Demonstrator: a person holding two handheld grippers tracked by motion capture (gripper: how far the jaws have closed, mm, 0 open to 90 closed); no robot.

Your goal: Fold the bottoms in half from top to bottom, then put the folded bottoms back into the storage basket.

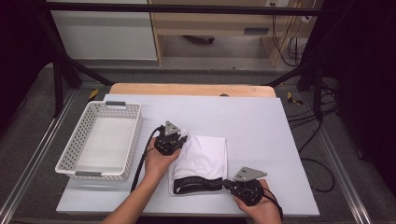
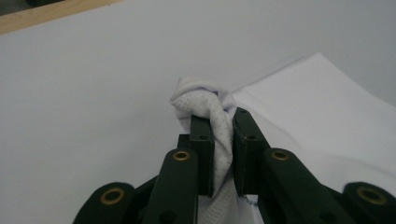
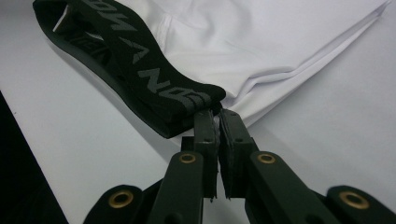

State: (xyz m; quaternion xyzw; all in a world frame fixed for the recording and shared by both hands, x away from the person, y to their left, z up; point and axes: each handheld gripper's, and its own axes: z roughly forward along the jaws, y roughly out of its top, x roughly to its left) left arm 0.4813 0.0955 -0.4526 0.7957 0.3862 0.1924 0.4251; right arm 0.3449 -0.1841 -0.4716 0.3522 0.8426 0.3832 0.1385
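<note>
A folded white garment (image 1: 201,156) with a black lettered waistband (image 1: 198,185) lies on the white table sheet (image 1: 261,135). My left gripper (image 1: 180,140) is at its far left corner and is shut on a bunched-up bit of the white mesh fabric (image 2: 198,95), which sticks up between the jaws of the left gripper (image 2: 223,120). My right gripper (image 1: 227,183) is at the near right corner. In the right gripper view the right gripper (image 3: 217,115) is shut on the end of the waistband (image 3: 140,60), with the white cloth (image 3: 243,37) lying flat beyond it.
A white perforated basket (image 1: 112,105) stands at the left of the table, nothing in it. A wooden table edge (image 1: 187,88) runs along the back. Black frame posts and cables stand beyond the table on both sides.
</note>
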